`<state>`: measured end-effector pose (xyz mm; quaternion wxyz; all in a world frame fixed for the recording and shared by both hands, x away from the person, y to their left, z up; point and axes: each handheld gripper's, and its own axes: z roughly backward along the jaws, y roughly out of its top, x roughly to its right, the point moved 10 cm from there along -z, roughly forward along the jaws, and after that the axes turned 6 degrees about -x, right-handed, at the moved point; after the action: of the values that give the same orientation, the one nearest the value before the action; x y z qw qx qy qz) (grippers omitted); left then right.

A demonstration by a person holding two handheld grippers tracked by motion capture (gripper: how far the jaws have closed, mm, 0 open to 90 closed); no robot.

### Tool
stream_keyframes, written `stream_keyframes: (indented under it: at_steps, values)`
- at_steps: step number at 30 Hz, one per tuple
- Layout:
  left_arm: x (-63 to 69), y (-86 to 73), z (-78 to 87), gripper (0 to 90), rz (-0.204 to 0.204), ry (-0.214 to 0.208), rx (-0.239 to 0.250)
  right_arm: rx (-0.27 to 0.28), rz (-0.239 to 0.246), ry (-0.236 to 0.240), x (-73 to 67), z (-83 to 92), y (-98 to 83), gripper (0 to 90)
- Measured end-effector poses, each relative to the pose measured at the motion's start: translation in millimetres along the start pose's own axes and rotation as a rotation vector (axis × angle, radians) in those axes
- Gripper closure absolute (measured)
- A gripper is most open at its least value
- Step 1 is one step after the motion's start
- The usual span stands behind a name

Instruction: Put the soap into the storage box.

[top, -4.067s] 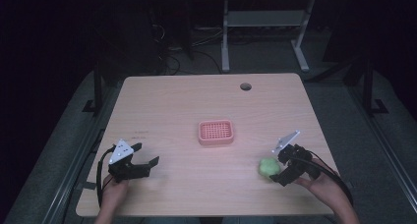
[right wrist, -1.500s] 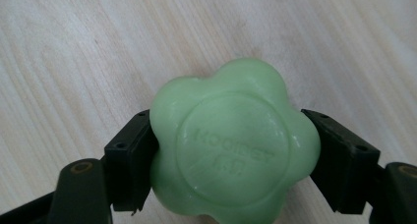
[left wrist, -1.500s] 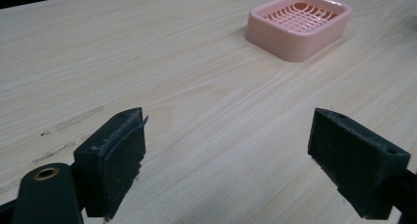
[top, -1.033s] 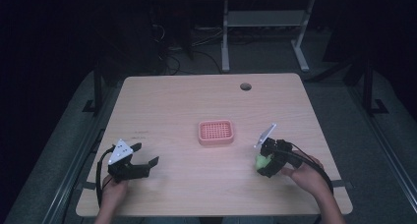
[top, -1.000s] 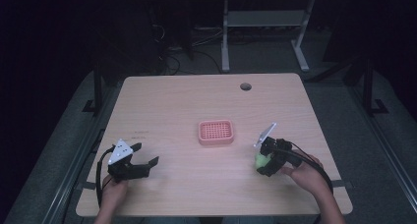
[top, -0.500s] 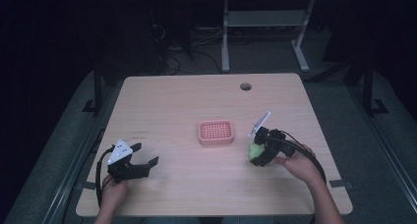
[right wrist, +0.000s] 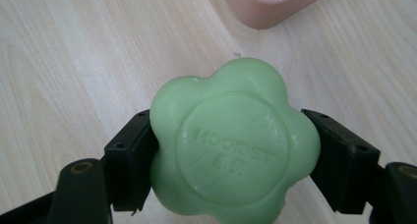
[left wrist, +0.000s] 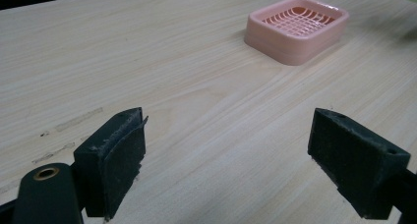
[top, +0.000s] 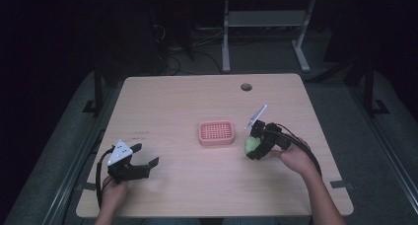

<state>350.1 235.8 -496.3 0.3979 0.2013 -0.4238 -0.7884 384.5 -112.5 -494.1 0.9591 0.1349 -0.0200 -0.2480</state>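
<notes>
My right gripper (right wrist: 231,150) clamps the round green soap (right wrist: 233,143), stamped face toward me, no long axis; pink dish (right wrist: 275,3) at 12 o'clock. Left gripper (left wrist: 241,160) wide open, empty.

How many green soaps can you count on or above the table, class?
1. The green soap is clamped in the right gripper, just right of the pink soap dish. No others are visible.
</notes>
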Motion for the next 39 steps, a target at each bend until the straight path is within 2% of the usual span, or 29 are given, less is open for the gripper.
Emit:
stream_keyframes:
  at_steps: [22,30,35,39]
  values:
    - [0.4,0.0,-0.4,14.0,0.002,-0.003,-0.001,0.007,0.03,0.003,6.8,5.2,37.6,26.2]
    - [-0.2,0.4,-0.1,14.1,0.001,-0.003,0.003,0.019,0.05,0.013,6.6,7.4,57.9,26.2]
    - [0.5,0.4,-0.6,14.0,0.004,-0.006,0.001,0.031,0.053,0.04,3.7,5.8,72.6,26.2]
    - [-1.0,0.6,0.0,14.1,0.002,-0.003,0.005,0.017,0.063,0.039,3.2,3.7,82.1,26.2]
